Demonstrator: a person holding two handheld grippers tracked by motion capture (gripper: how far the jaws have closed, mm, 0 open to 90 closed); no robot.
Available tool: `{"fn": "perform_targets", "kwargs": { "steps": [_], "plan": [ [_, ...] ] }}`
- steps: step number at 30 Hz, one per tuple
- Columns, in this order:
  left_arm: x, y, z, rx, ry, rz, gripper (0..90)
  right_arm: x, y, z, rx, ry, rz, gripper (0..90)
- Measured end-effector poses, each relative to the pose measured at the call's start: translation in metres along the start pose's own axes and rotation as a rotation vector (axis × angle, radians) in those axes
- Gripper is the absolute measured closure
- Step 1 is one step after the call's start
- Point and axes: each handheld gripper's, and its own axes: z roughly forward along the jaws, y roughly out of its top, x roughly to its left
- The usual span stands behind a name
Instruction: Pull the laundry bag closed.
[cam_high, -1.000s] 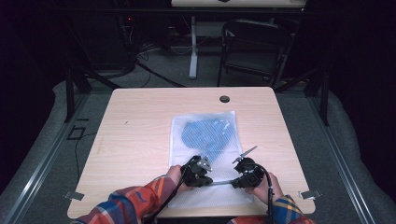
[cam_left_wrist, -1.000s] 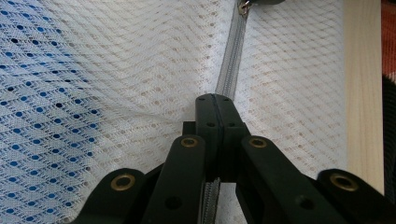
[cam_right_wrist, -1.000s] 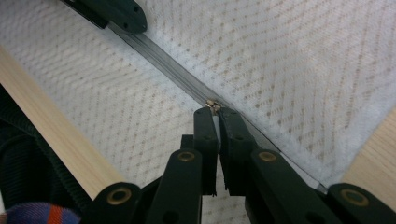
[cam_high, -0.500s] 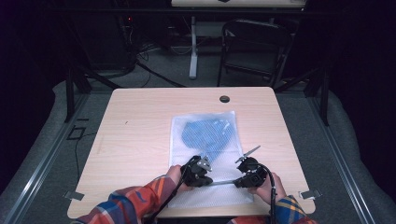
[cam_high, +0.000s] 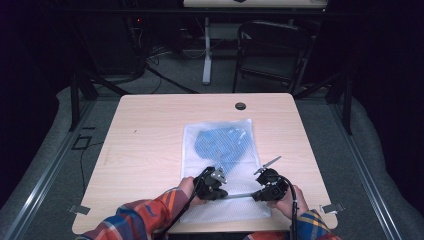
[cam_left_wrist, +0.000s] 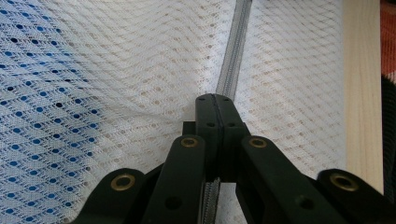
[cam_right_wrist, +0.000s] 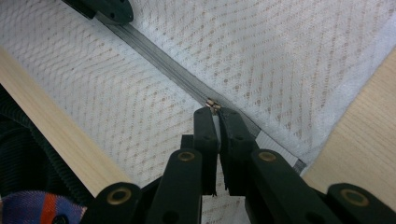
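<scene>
One white mesh bag lies flat at lower centre of the table, one blue cloth inside its upper half. One grey zipper runs across the bag's lower part. Two grippers: left gripper jaws pinched tight on the zipper tape, right gripper jaws nearly together, clamping the zipper pull. Two plaid sleeves at the bottom edge

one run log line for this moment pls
left hand-held gripper: shut on zipper | right hand-held gripper: shut on zipper pull | mesh bag: flat on table
</scene>
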Motion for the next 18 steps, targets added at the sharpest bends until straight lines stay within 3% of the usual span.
{"fn": "perform_targets", "kwargs": {
  "steps": [9,12,14,15,16,18],
  "plan": [
    [0.0000,0.0000,0.0000,0.000,-0.001,0.000,90.0,0.0011,-0.0001,-0.0008,-0.003,0.014,0.011,86.6],
    [0.0001,0.0002,-0.0001,0.003,0.000,0.003,90.0,0.0000,0.0001,-0.0019,0.012,0.000,-0.008,86.6],
    [0.0002,0.0002,-0.0001,0.002,0.000,0.002,90.0,0.0008,-0.0008,-0.0007,-0.004,-0.003,0.007,86.6],
    [0.0003,0.0003,-0.0001,0.003,-0.001,0.002,90.0,-0.0006,0.0000,-0.0026,0.024,-0.009,-0.012,86.6],
    [0.0004,0.0003,-0.0001,0.003,-0.001,0.002,90.0,-0.0005,-0.0013,-0.0021,0.006,0.000,0.016,86.6],
    [0.0004,0.0004,-0.0001,0.003,0.001,0.003,90.0,-0.0021,-0.0025,-0.0024,0.000,-0.005,0.009,86.6]
  ]
}}
